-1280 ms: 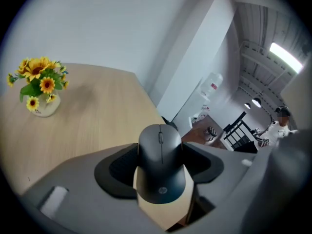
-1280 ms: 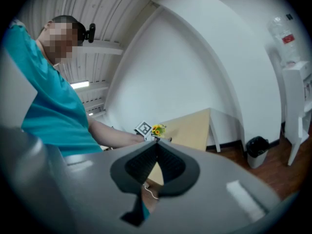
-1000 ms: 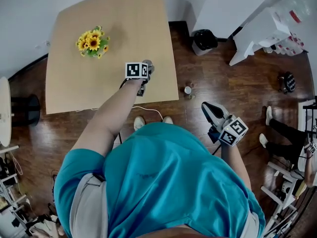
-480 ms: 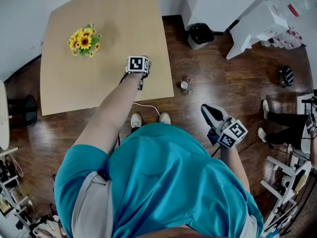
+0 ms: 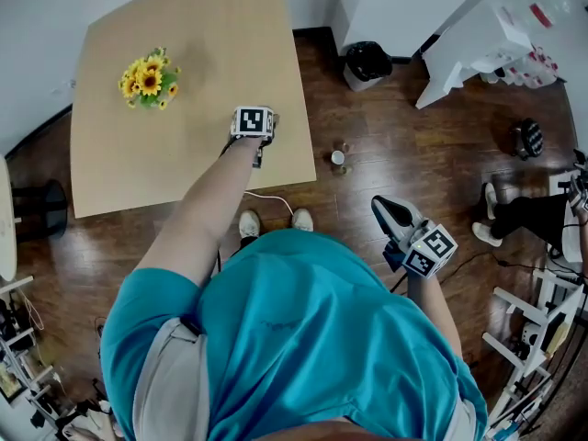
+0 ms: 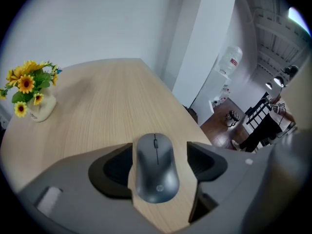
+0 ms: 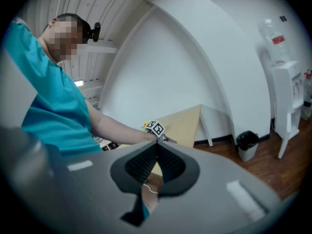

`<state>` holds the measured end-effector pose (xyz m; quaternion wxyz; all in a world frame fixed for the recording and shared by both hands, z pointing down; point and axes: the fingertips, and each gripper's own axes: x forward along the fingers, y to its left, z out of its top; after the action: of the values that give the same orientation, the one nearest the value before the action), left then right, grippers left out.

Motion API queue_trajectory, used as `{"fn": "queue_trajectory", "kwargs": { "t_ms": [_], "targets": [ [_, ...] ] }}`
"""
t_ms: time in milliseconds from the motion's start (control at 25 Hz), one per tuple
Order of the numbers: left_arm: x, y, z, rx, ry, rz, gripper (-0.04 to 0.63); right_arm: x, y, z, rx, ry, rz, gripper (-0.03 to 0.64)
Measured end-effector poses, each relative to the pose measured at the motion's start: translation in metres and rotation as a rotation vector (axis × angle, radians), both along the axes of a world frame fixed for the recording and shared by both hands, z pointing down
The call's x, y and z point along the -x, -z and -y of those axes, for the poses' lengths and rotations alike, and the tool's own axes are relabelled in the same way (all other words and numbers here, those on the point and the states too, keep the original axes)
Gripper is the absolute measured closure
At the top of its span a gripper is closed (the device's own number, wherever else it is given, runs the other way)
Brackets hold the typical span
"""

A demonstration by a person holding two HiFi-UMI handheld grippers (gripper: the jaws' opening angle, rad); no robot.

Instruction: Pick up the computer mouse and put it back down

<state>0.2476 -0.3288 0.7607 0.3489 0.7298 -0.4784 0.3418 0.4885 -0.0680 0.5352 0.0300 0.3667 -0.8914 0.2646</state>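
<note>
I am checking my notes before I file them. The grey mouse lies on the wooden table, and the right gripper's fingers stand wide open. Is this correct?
One point is wrong: the right gripper has its fingers shut together, with nothing between them, as the right gripper view shows. The grey mouse does lie on the wooden table.
</note>
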Motion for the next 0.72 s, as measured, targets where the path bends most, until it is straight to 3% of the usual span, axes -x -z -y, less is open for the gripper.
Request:
{"fn": "queue_trajectory", "kwargs": {
  "t_ms": [200,400,600,720],
  "targets": [
    [0.007,0.017,-0.005,-0.046,0.018,-0.045,0.221,0.001,0.004,0.009,-0.025,0.024,0.012,0.614],
    [0.025,0.067,-0.038,-0.169,0.039,-0.233,0.237,0.003,0.012,0.021,-0.070,0.063,0.041,0.614],
    [0.070,0.116,-0.108,-0.295,0.095,-0.421,0.376,0.007,0.016,0.034,-0.102,0.117,0.084,0.614],
    [0.111,0.152,-0.133,-0.412,0.180,-0.469,0.484,0.020,0.013,0.042,-0.097,0.152,0.100,0.614]
  ]
}}
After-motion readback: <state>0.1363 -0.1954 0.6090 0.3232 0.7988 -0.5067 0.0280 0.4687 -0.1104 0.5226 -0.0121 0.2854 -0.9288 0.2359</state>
